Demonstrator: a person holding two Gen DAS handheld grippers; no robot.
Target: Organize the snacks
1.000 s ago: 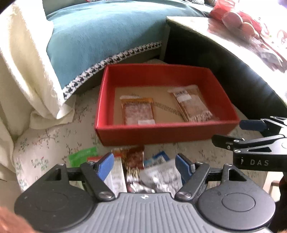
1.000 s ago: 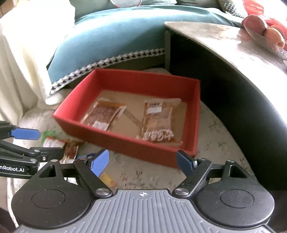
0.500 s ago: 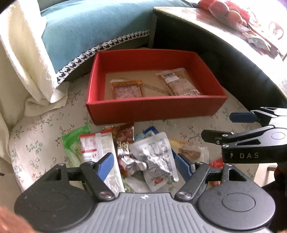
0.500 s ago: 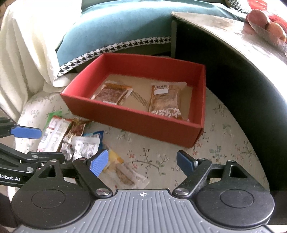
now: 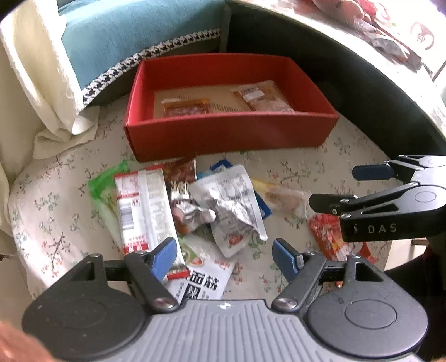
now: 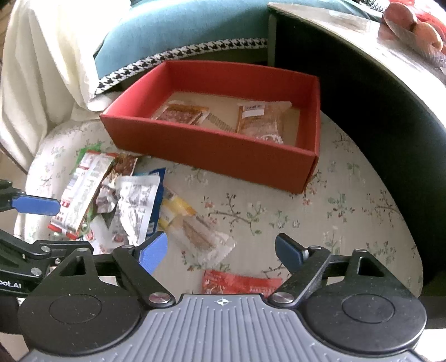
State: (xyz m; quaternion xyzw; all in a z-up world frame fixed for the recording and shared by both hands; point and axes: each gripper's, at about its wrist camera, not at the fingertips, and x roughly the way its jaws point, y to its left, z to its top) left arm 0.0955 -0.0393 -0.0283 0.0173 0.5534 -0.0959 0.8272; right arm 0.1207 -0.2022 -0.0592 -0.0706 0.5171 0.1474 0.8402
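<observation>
A red box stands on a flowered cloth and holds two brown snack packs. In front of it lies a heap of loose snack packets: a red-and-white pack, a crumpled silver pack, a clear pack with a brown bar and a red pack. My left gripper is open and empty above the heap. My right gripper is open and empty above the clear and red packs.
A teal cushion and a cream blanket lie behind and left of the box. A dark curved table wall rises on the right, with fruit on top. The cloth's edge drops off at right.
Both grippers have pulled back from the box toward me, so the heap of loose packets now lies under them. Both stay open and empty.
</observation>
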